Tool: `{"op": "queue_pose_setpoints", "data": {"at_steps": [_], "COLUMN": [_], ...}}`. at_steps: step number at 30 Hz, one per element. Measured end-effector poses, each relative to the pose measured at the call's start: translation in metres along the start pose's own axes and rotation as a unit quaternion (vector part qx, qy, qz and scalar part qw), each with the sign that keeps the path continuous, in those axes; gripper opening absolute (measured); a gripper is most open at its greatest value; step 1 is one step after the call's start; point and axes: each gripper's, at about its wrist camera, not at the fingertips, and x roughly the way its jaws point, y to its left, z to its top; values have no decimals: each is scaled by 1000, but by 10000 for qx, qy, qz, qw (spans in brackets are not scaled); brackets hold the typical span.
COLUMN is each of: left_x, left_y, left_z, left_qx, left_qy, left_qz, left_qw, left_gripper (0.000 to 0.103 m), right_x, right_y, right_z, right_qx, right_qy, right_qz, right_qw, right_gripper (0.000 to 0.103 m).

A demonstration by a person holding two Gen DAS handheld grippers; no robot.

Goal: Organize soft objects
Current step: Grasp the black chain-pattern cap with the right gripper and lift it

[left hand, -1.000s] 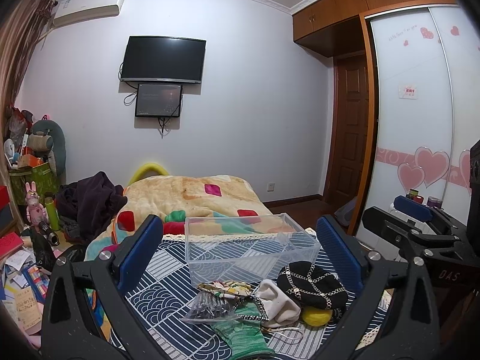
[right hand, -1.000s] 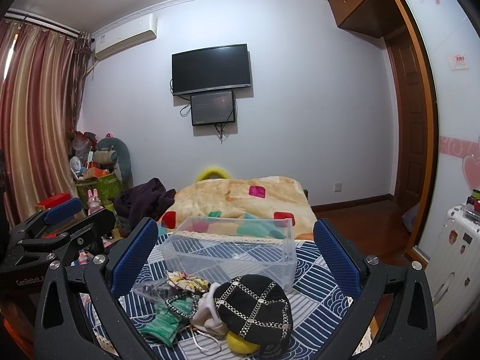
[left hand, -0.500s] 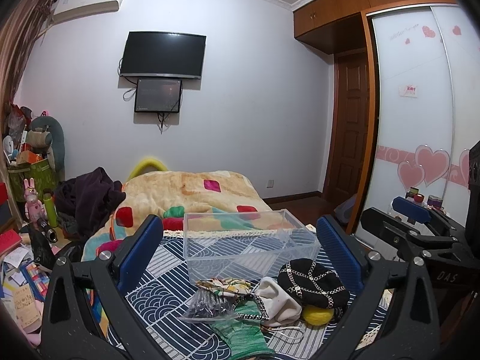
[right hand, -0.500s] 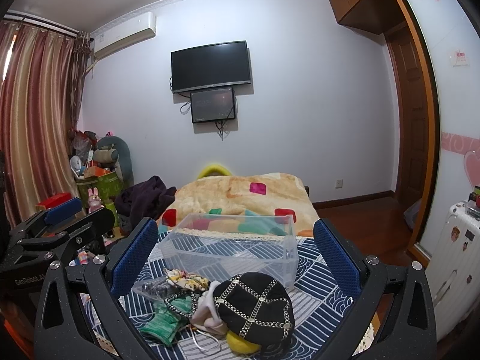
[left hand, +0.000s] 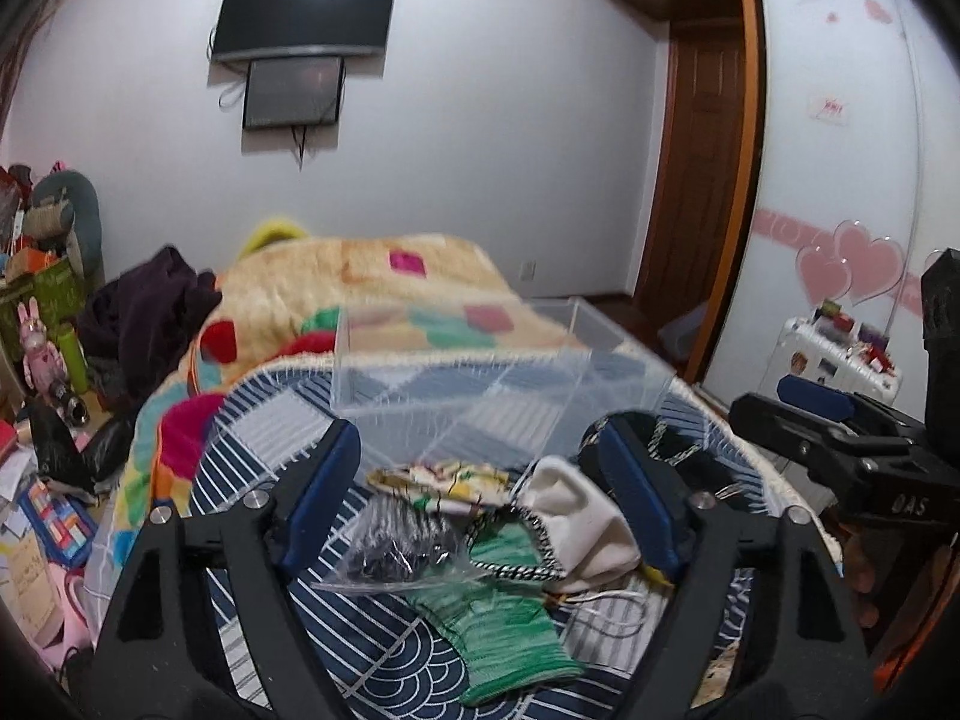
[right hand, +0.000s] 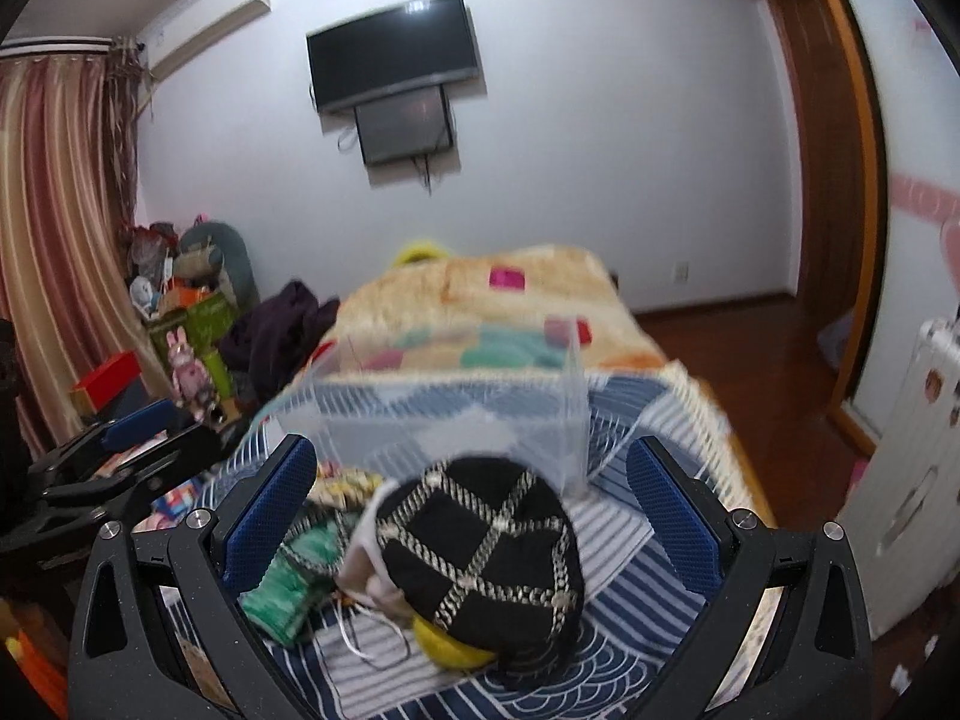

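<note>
Hovering both grippers over a heap of soft things on a blue patterned bed cover (left hand: 384, 672), I hold nothing yet. My left gripper (left hand: 480, 498) has its fingers spread around a crinkly plastic bag (left hand: 390, 552), a green knit piece (left hand: 510, 630) and a white cloth (left hand: 582, 522). My right gripper (right hand: 474, 510) has its fingers spread around a black cap (right hand: 480, 552) with pale braid. A clear plastic bin (left hand: 480, 384) stands just beyond the heap, apparently empty. I judge it best to pinch one item at a time, deep into the fabric, and lift clear of neighbours before carrying it over the bin wall.
</note>
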Motion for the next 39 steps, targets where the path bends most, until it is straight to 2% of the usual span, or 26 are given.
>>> {"op": "queue_pose_setpoints", "data": {"at_steps": [3, 6, 11, 14, 17, 19, 20, 22, 25, 29, 32, 39], "left_x": [17, 29, 51, 61, 65, 66, 67, 68, 67, 54, 42, 14], "left_y": [7, 15, 21, 20, 19, 20, 21, 22, 23, 17, 9, 9], "left_z": [-6, -11, -15, -19, -24, -26, -28, -30, -30, -27, -23, -2], "left_qx": [-122, -245, -416, -416, -308, -288, -290, -316, -323, -184, -31, -60], "left_qy": [214, 387, 662, 791, 800, 799, 827, 864, 841, 668, 500, 108], "left_qz": [-21, -25, -231, -205, -62, -3, -9, -29, -44, -171, -116, -207], "left_qw": [9997, 9989, 9967, 9958, 9963, 9964, 9962, 9958, 9959, 9975, 9987, 9997], "left_gripper": [71, 62, 49, 34, 28, 24, 22, 13, 7, 4, 4, 4], "right_x": [14, 24, 37, 43, 47, 52, 52, 51, 51, 46, 40, 25], "right_y": [-3, -9, -20, -23, -24, -26, -26, -26, -23, -20, -17, -11], "right_z": [-9, -16, -25, -29, -32, -33, -34, -35, -34, -29, -23, -6], "right_qx": [27, 104, 250, 338, 378, 361, 352, 368, 324, 246, 168, 82], "right_qy": [296, 535, 901, 1104, 1222, 1280, 1307, 1309, 1260, 1113, 956, 566], "right_qz": [57, 123, 155, 120, 92, 77, 61, 112, 123, 121, 99, 140], "right_qw": [9995, 9984, 9955, 9932, 9917, 9911, 9908, 9907, 9914, 9934, 9952, 9983], "right_gripper": [102, 97, 91, 82, 69, 52, 48, 38, 28, 16, 15, 14]}}
